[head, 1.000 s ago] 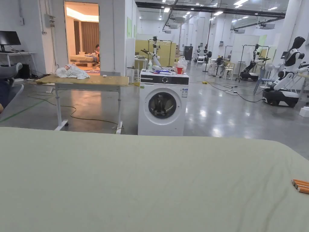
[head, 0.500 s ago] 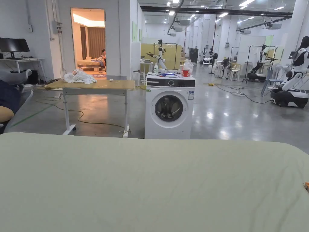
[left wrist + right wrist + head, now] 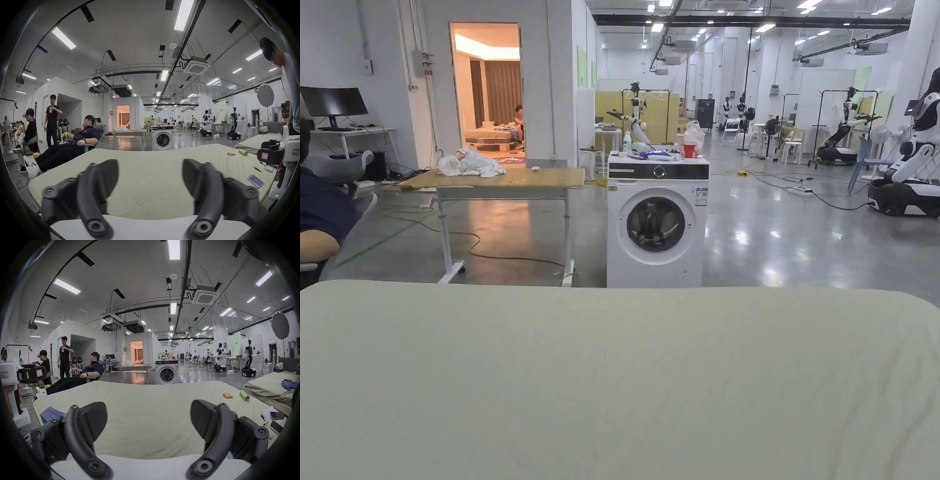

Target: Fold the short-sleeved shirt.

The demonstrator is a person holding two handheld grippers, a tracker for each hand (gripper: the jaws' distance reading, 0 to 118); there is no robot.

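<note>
A crumpled blue cloth [image 3: 50, 413], which may be the shirt, lies at the left edge of the pale green bed sheet [image 3: 149, 418]; my right gripper's left jaw hides part of it. My right gripper [image 3: 148, 404] hovers over the sheet, jaws wide apart and nothing between them. My left gripper [image 3: 150, 164] is also open and empty above the bare sheet [image 3: 151, 186]. The white housing of the right gripper [image 3: 290, 146] appears at the far right of the left gripper view. In the head view the sheet [image 3: 612, 387] spreads across the lower half.
Orange cylinders [image 3: 227, 395], a green can [image 3: 244, 395] and a phone [image 3: 255, 181] lie on the sheet's right side. A washing machine [image 3: 656, 219] and a table [image 3: 506, 181] stand beyond the bed. A person [image 3: 84, 138] reclines at left. A second bed [image 3: 267, 386] is at right.
The head camera has swung left, so the orange cylinders have slid out of the picture's right edge. Nothing on the sheet has visibly moved.
</note>
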